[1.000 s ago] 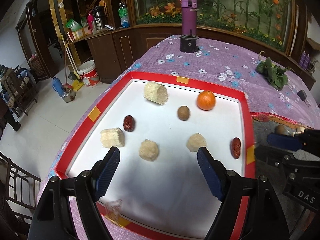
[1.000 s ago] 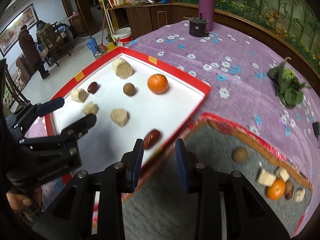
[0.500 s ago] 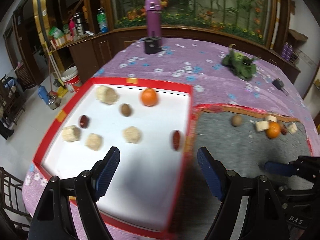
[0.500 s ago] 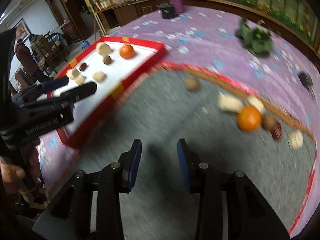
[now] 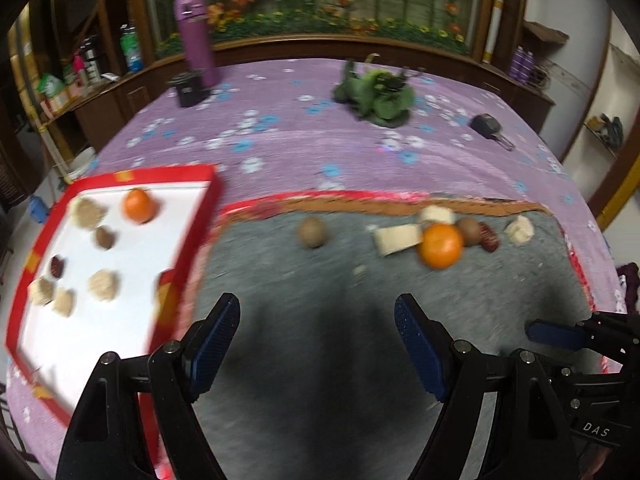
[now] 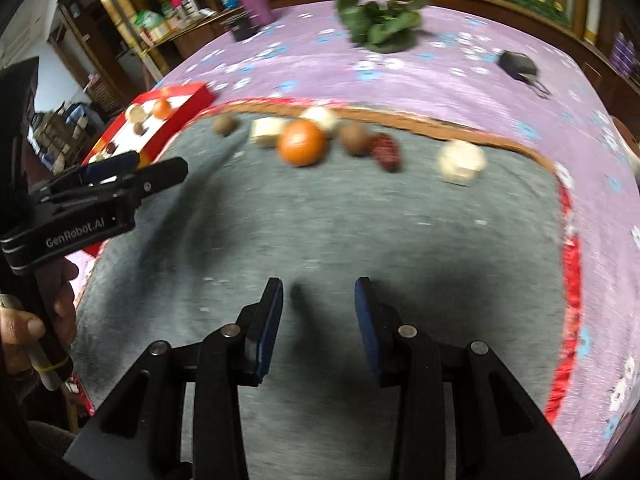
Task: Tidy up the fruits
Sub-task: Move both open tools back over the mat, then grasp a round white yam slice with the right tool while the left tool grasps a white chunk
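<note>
We note motion blur in both views; the small pale pieces cannot be identified. The bench carries a purple floral cloth point(image 5: 360, 160) and grey mat point(image 5: 320, 320). The red-rimmed tray point(image 5: 24, 280) holds an orange point(image 5: 138, 205) among pale lumps. A second orange point(image 6: 301, 143) lies on the mat. The left gripper point(image 5: 316, 344) and right gripper point(image 6: 319, 328) hover, jaws apart, empty.

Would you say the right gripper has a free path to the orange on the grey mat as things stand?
Probably yes. The right gripper is open and empty, and only bare grey mat lies between it and the orange. A pale chunk and a brown fruit crowd its sides, so closing cleanly may be tight.
</note>
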